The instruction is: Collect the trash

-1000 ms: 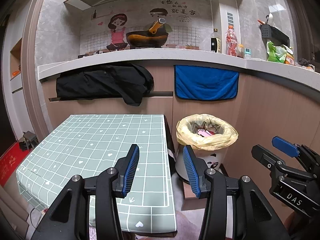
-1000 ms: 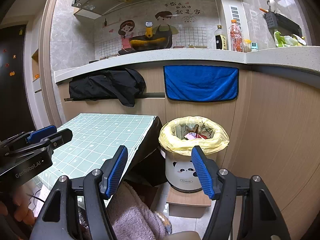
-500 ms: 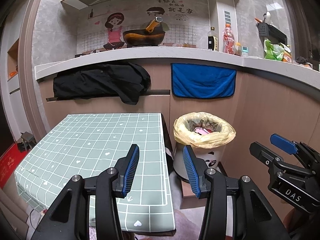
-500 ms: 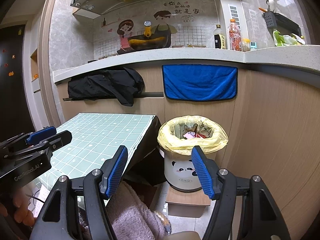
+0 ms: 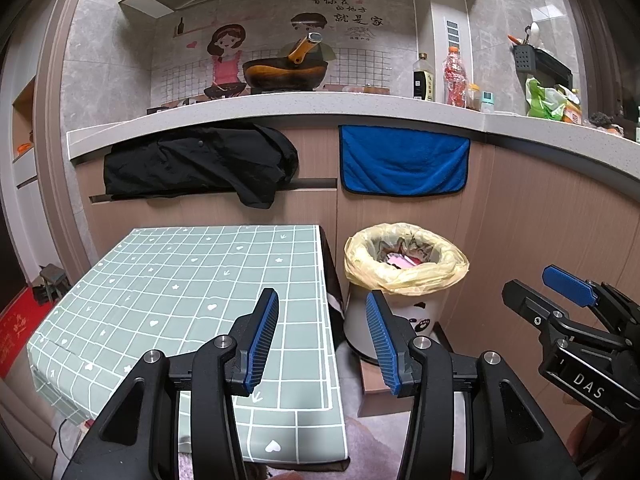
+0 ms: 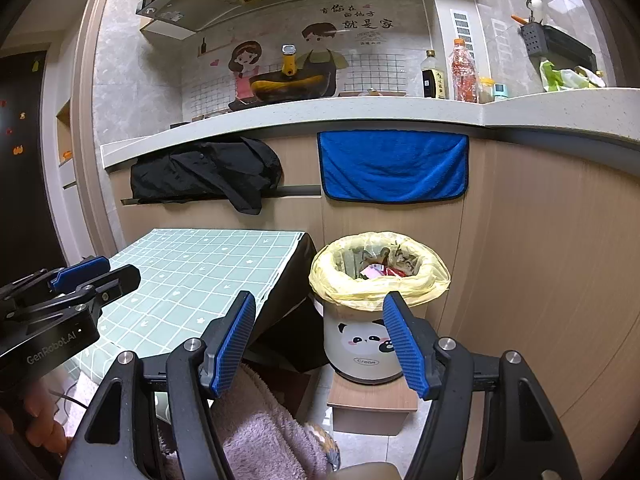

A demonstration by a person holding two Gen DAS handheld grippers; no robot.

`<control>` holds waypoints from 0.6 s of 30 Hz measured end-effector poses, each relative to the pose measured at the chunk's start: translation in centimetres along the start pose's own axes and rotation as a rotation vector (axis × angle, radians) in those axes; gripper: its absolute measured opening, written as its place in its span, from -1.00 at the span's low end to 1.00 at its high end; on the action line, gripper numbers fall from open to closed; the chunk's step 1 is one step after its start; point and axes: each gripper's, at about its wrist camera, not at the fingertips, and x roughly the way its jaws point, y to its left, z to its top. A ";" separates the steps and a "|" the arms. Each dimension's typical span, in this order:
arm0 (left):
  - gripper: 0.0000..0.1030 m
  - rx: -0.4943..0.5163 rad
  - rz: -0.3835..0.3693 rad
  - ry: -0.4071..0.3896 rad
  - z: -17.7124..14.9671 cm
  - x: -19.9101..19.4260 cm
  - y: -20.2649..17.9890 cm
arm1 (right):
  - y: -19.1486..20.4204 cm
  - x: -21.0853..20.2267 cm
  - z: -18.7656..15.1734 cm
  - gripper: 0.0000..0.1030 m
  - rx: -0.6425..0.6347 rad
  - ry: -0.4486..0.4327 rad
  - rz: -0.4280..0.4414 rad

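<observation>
A white panda bin [image 5: 362, 320] [image 6: 360, 340] with a yellow liner [image 5: 404, 276] [image 6: 376, 292] stands on a low wooden stand by the cabinet, with trash [image 5: 400, 258] [image 6: 380, 268] inside. My left gripper [image 5: 322, 340] is open and empty over the near right corner of the green checked table [image 5: 180, 288]; it also shows in the right wrist view [image 6: 84, 276]. My right gripper [image 6: 320, 344] is open and empty, short of the bin; it also shows in the left wrist view [image 5: 556, 292].
A black jacket [image 5: 200, 164] and a blue towel [image 5: 404, 160] hang on the cabinet front. The counter [image 5: 320, 108] carries a wok, bottles and bags. A pink fluffy cloth [image 6: 260, 432] lies below the right gripper. The table shows in the right wrist view [image 6: 200, 268].
Both grippers have drawn back and up slightly; the bin and table sit a little lower and farther in the views. Both stay open and empty.
</observation>
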 end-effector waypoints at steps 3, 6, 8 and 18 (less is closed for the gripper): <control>-0.09 -0.001 -0.005 0.003 0.0 0.0 -0.1 | -0.1 0.0 0.0 0.23 0.000 0.000 0.002; -0.09 0.001 -0.014 0.002 0.0 -0.1 0.0 | -0.1 0.0 0.0 0.23 0.001 0.000 0.002; -0.09 0.004 -0.019 0.001 0.0 -0.1 -0.1 | -0.2 0.1 0.0 0.23 0.000 0.001 0.002; -0.09 0.011 -0.026 0.008 0.1 0.0 0.2 | -0.4 -0.1 0.0 0.23 0.005 0.002 0.001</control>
